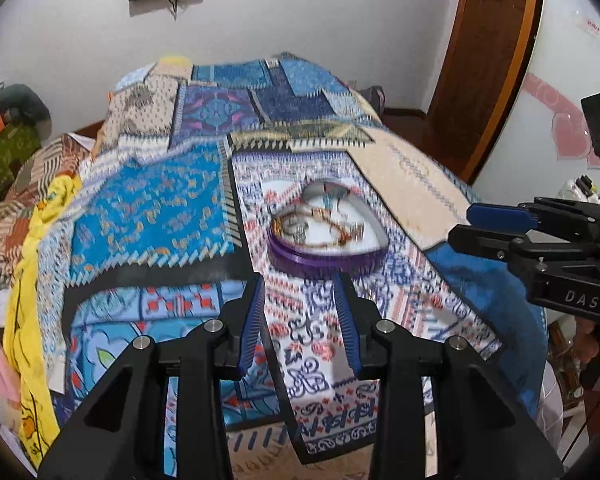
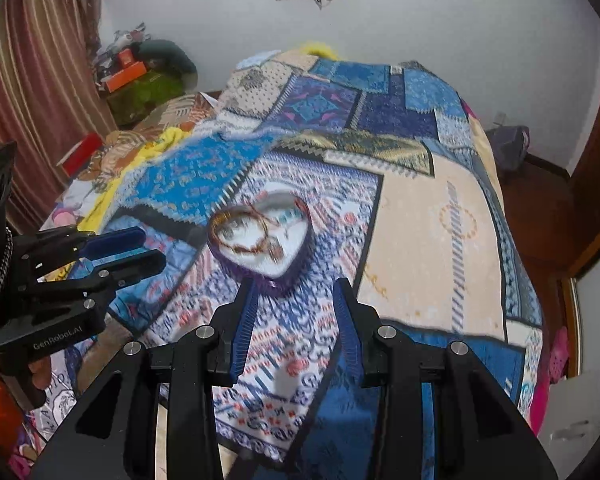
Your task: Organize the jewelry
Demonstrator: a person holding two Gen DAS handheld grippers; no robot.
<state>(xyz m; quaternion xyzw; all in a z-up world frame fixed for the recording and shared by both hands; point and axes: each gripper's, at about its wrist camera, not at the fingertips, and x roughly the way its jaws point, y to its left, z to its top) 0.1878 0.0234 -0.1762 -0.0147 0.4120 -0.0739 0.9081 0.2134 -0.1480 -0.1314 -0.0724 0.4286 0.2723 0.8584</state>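
Both grippers hang over the patchwork bedspread (image 1: 148, 216), and the heart-shaped purple box (image 1: 327, 236) sits just beyond the fingertips of each one, slightly right of centre from the left wrist and nearly dead ahead from the right. The left gripper (image 1: 300, 308) shows its blue pads parted with only cloth between them; the right gripper (image 2: 296, 312) is the same, released and carrying nothing. Inside the box lies a tangle of jewelry (image 1: 324, 222), bracelets and beads by the look of it, though blur hides the detail. This reads as the approach step, before any piece is picked. The next move likely calls for one gripper to reach forward into the box and pinch a single strand cleanly, perhaps with the other steadying the rim.
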